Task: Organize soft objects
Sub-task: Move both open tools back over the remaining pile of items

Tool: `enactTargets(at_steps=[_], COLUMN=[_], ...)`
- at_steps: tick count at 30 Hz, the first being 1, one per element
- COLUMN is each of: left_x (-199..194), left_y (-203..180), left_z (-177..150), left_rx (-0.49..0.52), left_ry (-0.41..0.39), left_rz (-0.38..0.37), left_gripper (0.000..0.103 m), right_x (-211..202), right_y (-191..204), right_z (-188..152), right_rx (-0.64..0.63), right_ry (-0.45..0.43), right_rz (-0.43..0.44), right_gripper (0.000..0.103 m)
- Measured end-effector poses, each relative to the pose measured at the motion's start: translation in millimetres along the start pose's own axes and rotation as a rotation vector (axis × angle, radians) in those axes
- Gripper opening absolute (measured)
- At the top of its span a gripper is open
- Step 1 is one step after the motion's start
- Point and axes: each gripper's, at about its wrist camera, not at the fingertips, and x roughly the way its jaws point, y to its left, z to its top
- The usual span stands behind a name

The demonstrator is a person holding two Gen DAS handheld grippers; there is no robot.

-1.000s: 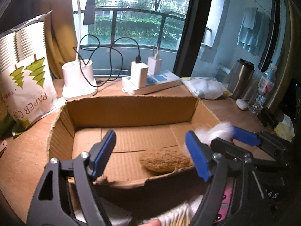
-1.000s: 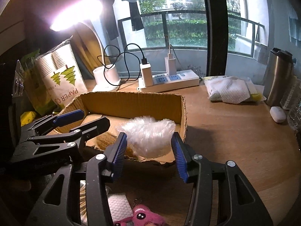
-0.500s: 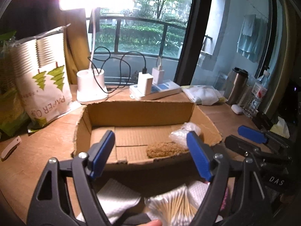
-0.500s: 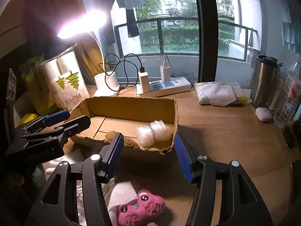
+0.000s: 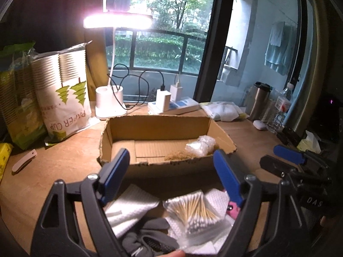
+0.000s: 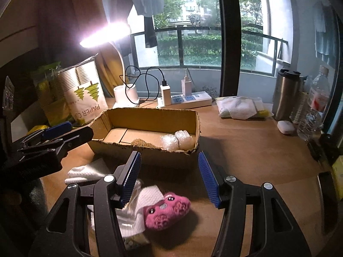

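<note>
From the left wrist, the left gripper (image 5: 171, 175) is hanging released over a clear bag of wooden cotton swabs (image 5: 193, 209) and white textured cloths (image 5: 130, 205) on the bench (image 5: 64, 160); centring over one item before closing would suit.

From the right wrist, the right gripper (image 6: 169, 177) is gaping empty above a fuzzy pink plush toy (image 6: 166, 213). The shallow brown cardboard box (image 6: 150, 117) is already holding a crinkly clear plastic bundle (image 6: 176, 140).

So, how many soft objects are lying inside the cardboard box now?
2. A clear plastic bundle lies in the right near corner of the cardboard box; a brown fuzzy piece lies left of it, against the near wall. More may be hidden behind that wall.
</note>
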Motion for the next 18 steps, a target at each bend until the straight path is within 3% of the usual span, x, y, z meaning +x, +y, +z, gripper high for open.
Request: enactTargets(at_steps=[18], left_x=[-64], left_y=[-17], left_z=[-26], left_rx=[0.034], left_ry=[-0.045], left_rz=[-0.028], left_gripper=[0.083], right_x=[-70], right_y=[-2], right_z=[-27], right_rx=[0.019], right_ry=[-0.063], right_rz=[-0.068], right_gripper=[0.059])
